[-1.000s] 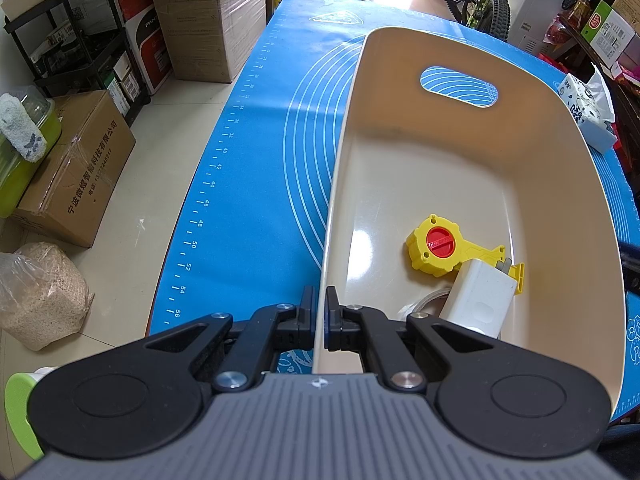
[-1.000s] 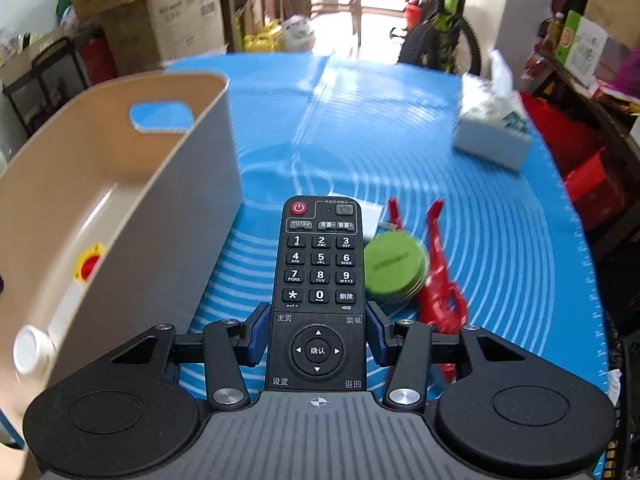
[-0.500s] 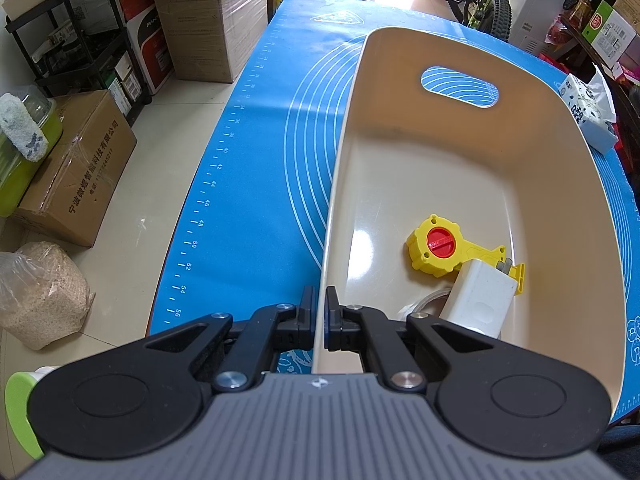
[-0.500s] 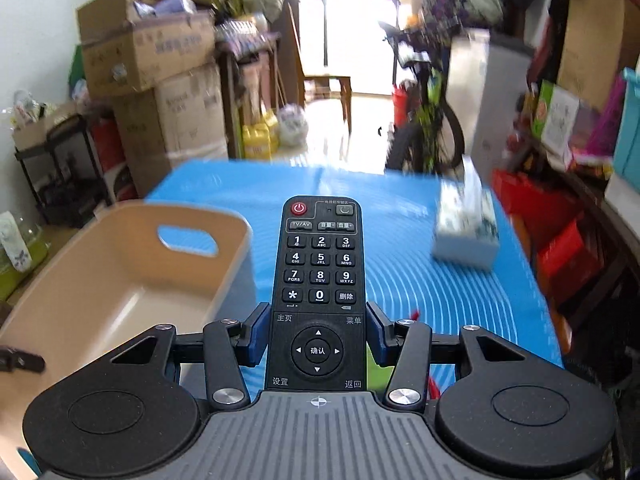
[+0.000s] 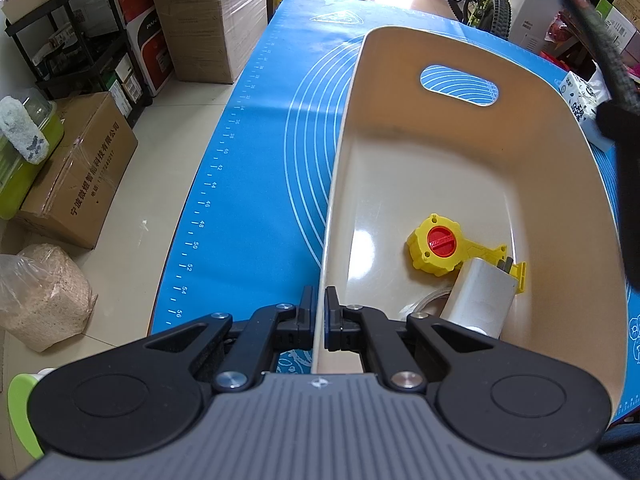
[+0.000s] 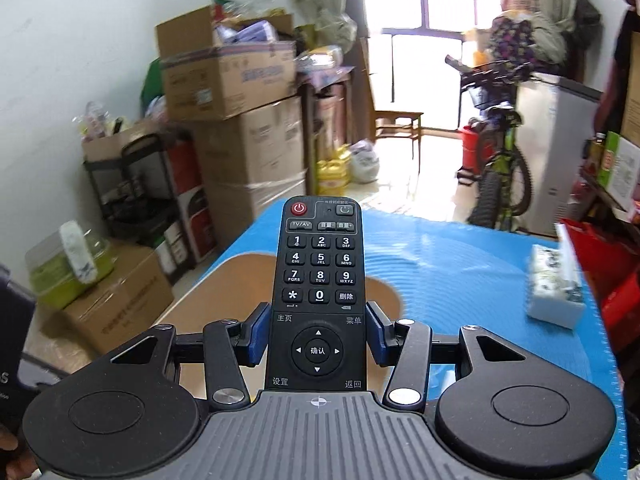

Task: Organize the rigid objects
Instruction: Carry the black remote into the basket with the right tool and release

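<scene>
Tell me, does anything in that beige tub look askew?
Slightly: in the tub, the white block lies tilted across the yellow tool, covering part of its handle. Nothing looks spilled or broken.

We see a cream bin [image 5: 540, 128], a yellow, red-centred tool [image 5: 434, 248], a black remote [image 6: 318, 280], and a blue white-ringed mat [image 5: 260, 184].

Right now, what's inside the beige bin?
Inside the beige bin: a yellow tool with a red centre and a white block lying partly over it. The block and claw hide something pale beneath.

Black remote [image 6: 318, 292] above beige bin [image 5: 460, 168]
</scene>
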Demonstrator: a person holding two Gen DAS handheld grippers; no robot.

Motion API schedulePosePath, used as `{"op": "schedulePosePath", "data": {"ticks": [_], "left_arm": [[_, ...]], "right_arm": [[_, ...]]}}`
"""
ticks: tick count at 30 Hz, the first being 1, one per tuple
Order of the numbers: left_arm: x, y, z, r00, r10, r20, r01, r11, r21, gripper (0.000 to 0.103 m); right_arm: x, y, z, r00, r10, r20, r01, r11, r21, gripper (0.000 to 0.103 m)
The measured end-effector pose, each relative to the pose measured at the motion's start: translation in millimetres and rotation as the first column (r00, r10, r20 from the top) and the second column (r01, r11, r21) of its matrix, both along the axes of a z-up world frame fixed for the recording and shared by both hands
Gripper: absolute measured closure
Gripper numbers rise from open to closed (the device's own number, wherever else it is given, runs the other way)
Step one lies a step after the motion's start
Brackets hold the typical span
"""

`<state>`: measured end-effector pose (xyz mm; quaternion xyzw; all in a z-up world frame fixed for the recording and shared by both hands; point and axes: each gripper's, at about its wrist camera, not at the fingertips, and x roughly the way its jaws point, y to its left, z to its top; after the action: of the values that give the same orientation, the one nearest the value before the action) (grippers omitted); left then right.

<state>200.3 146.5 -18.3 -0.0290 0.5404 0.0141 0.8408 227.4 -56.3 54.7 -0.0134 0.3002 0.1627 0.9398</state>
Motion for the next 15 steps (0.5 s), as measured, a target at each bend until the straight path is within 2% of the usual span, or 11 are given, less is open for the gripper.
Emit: {"op": "schedulePosePath", "data": {"ticks": [8,15], "left_arm": [[0.2,-0.1,-0.1,1.0,0.0,0.0,0.0,1.0,0.001,0.098],[0.2,0.0,-0.1,1.0,0.0,0.0,0.0,1.0,0.001,0.098]], "right_arm": [[0.2,42.2,-21.2,0.995,0.053,-0.086,-0.057,0.997,-0.049,0.049],[4.5,66.9,-49.8,0.977,0.087,-0.196,-0.108,0.989,-0.099,0.049]]}}
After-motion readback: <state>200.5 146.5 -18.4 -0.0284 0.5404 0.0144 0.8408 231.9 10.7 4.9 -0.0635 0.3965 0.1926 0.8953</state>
